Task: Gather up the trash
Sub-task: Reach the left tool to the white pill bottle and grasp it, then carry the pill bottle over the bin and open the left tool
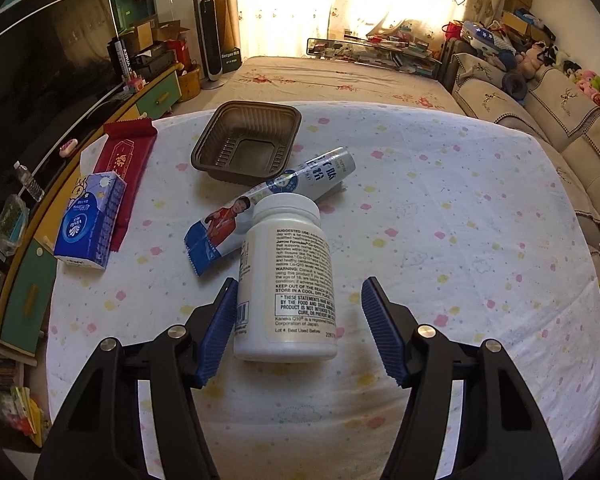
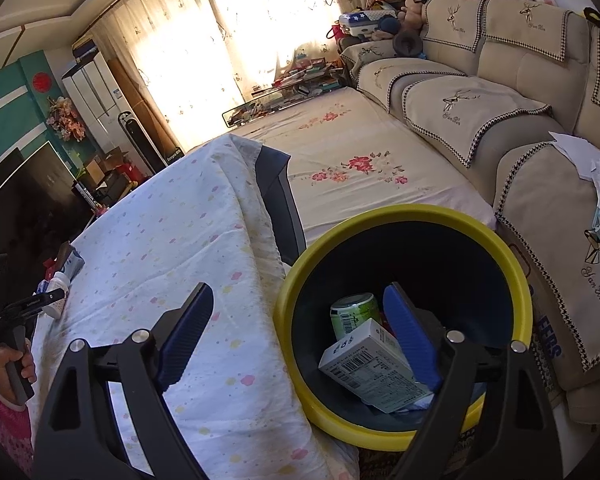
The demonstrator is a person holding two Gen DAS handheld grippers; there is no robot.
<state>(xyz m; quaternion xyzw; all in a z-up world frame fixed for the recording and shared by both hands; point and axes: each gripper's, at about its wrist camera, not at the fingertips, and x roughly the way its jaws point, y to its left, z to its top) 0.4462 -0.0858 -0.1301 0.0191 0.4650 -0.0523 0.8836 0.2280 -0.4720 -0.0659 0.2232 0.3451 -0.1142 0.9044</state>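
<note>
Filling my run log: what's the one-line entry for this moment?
left gripper: jaws open around white bottle | right gripper: open, empty, over yellow-rimmed bin

A: Left gripper (image 1: 299,328): black plastic arms, angular with cut-out slots, a silver rivet at each joint. Fingers (image 1: 217,330) are blue ribbed pads.

B: Right gripper (image 2: 296,340), same build? Black frame, round silver pins, blue ridged fingers (image 2: 410,338)?

A: Yep, identical. The right view also catches the other one from outside: dark handle, small white lettering, too tiny to read.

B: Clothing?

A: Pink sleeve (image 2: 6,424), dotted pattern, paler cuff. Hand (image 2: 14,362) at the frame edge.
</note>
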